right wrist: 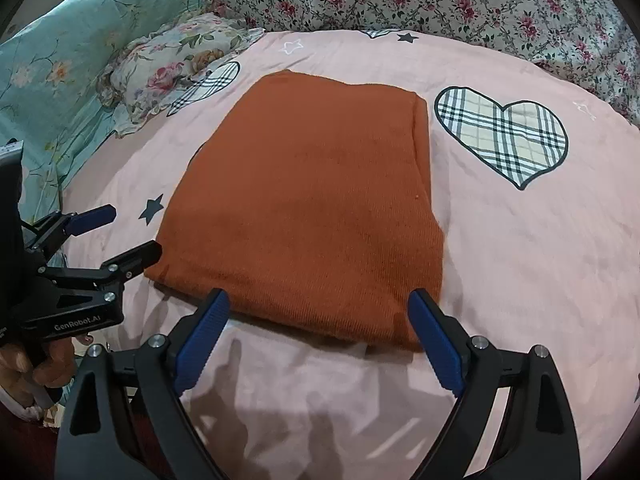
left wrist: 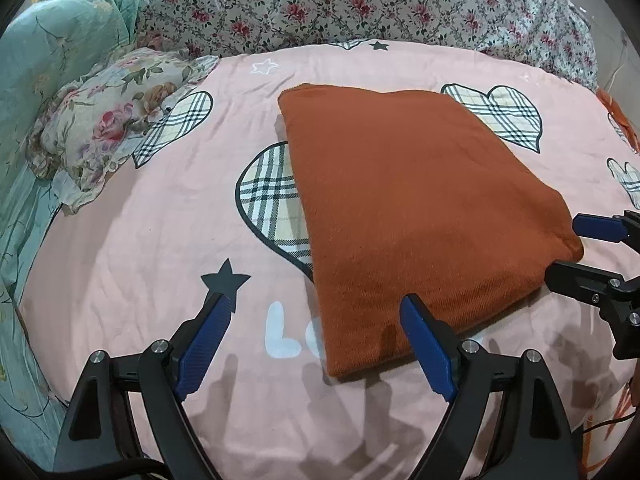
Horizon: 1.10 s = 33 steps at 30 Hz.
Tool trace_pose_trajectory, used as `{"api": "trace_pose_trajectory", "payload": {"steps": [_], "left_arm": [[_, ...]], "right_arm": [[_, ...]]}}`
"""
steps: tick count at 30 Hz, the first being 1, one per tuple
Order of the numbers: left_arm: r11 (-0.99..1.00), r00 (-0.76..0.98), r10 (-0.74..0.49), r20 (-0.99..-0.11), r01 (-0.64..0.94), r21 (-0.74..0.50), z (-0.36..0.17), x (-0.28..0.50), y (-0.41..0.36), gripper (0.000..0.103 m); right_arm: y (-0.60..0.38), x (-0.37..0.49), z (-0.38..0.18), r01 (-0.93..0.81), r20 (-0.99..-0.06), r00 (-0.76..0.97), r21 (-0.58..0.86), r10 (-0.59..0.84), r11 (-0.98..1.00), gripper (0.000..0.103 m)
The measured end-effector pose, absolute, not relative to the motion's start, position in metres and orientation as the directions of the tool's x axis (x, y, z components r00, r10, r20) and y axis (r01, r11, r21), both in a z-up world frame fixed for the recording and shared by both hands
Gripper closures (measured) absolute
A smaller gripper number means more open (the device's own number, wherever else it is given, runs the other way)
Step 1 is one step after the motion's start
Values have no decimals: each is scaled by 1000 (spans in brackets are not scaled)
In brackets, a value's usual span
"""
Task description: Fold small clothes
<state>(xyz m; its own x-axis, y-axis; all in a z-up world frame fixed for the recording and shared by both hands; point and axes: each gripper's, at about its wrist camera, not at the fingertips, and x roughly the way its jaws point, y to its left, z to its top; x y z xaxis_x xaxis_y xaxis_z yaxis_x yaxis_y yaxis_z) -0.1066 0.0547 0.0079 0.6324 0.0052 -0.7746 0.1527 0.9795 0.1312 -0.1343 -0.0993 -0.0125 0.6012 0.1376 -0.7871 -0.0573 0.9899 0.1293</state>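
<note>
A rust-orange knit garment (left wrist: 408, 208) lies folded into a flat rectangle on the pink bedsheet (left wrist: 160, 240); it also shows in the right wrist view (right wrist: 312, 208). My left gripper (left wrist: 316, 308) is open and empty, just in front of the garment's near left corner; it also shows in the right wrist view (right wrist: 132, 232). My right gripper (right wrist: 320, 304) is open and empty at the garment's near edge; it shows in the left wrist view (left wrist: 564, 248) beside the garment's near right corner.
A floral pillow (left wrist: 108, 120) lies at the left. A floral quilt (left wrist: 360, 4) is bunched along the back, and a teal quilt (left wrist: 52, 52) at the far left. The sheet (right wrist: 520, 240) has plaid hearts and stars.
</note>
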Motion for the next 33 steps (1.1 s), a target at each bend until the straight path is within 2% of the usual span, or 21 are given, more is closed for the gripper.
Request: {"api": "trace_pose_trajectory", "payload": {"steps": [33], "left_arm": [[988,642,30,-766,98,120,9,-57,45,14]], "right_arm": [[-117,-89,-9,-42,-776,611,165,156,985,12]]}}
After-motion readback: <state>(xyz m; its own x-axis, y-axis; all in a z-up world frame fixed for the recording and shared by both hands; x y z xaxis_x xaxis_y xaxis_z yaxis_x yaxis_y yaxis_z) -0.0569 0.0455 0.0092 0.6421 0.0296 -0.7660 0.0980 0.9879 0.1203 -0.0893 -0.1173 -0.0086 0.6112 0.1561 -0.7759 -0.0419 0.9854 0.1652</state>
